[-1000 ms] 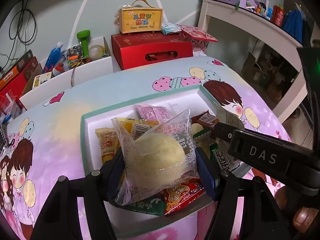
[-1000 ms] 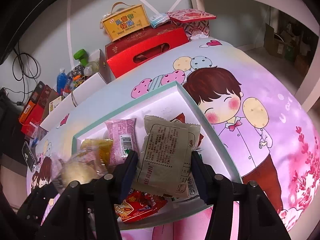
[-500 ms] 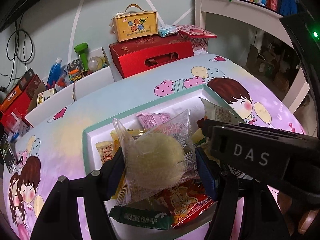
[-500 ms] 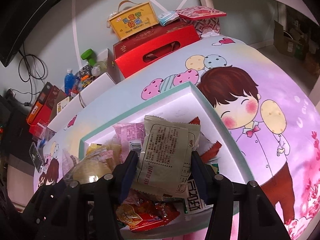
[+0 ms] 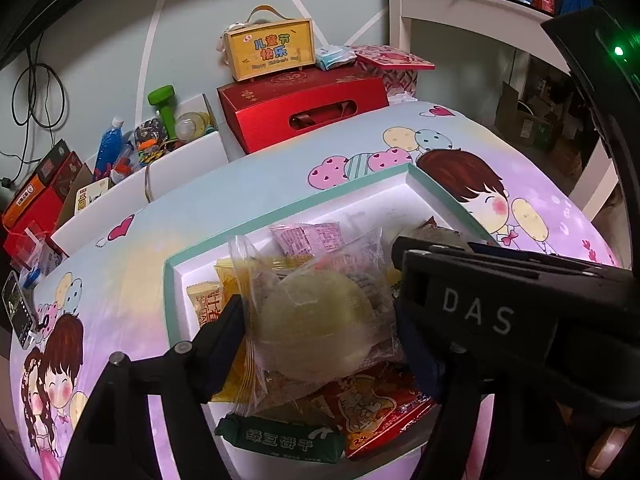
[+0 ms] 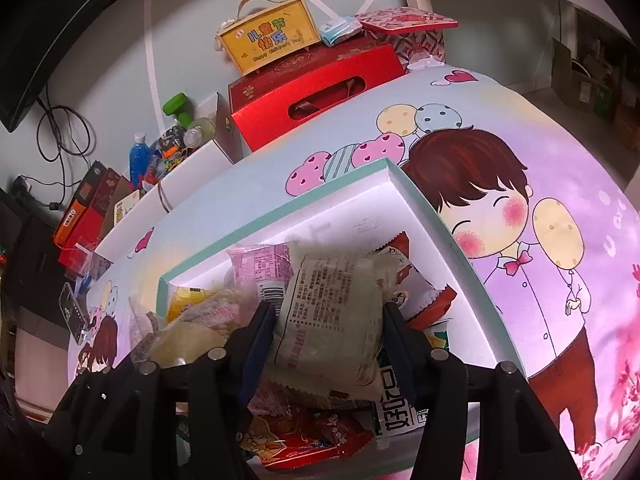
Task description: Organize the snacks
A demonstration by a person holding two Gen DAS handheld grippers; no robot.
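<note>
My left gripper (image 5: 320, 324) is shut on a clear packet with a round yellow cake (image 5: 316, 320) and holds it above the white tray with a teal rim (image 5: 368, 184). My right gripper (image 6: 330, 332) is shut on a beige-green snack packet (image 6: 332, 320) above the same tray (image 6: 432, 216). The right gripper's black body (image 5: 500, 312) shows close on the right of the left wrist view. In the tray lie a pink packet (image 5: 308, 238), yellow packets (image 5: 208, 304), a red packet (image 5: 372, 412) and a green packet (image 5: 280, 438).
The tray sits on a cartoon-print tablecloth (image 6: 520, 152). Behind the table stand a red gift box (image 5: 304, 112), a yellow carry box (image 5: 268, 50) and a white bin of bottles and a green dumbbell (image 5: 160, 136). A white shelf (image 5: 480, 4) stands at the right.
Both grippers have drawn back toward the tray's near edge, each still holding its packet. The right gripper's body now sits closer beside the left one.
</note>
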